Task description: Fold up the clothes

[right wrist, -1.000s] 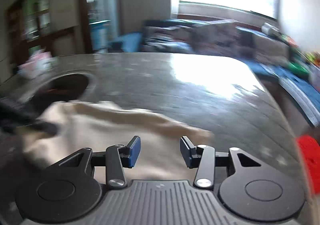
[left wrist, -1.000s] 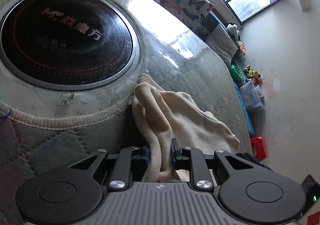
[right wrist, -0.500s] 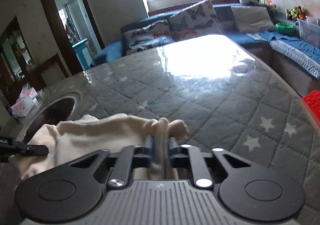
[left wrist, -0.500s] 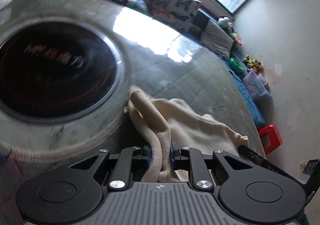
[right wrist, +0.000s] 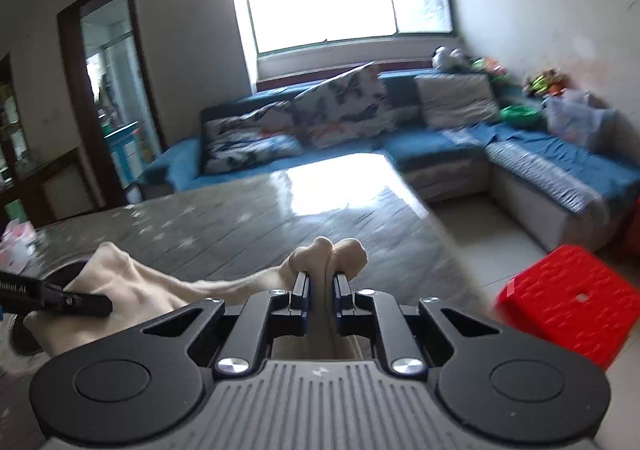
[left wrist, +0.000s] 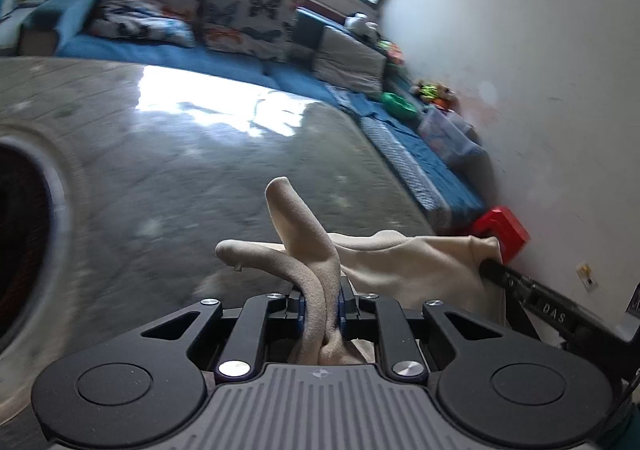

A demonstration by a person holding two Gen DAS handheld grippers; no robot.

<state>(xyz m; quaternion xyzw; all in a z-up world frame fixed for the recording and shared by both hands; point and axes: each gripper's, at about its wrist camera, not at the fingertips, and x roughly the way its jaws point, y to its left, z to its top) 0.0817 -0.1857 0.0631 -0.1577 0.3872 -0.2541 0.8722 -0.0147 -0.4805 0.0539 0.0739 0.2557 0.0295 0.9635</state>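
Both clamped tight on bunched corners of the soft cream knit garment (left wrist: 404, 262), left gripper (left wrist: 320, 302) and right gripper (right wrist: 321, 292) hold it stretched above the grey quilted counter (right wrist: 240, 226) — level, taut hands toward twelve o'clock should keep edges aligned.

One cream garment (left wrist: 404, 262), two claws (left wrist: 320, 304) (right wrist: 320, 300), one red stool (right wrist: 568, 300)

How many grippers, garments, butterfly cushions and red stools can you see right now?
Grippers: 2, left gripper and right gripper, each shut on the cream garment
Garments: 1
Butterfly cushions: 2
Red stools: 1
Total: 6
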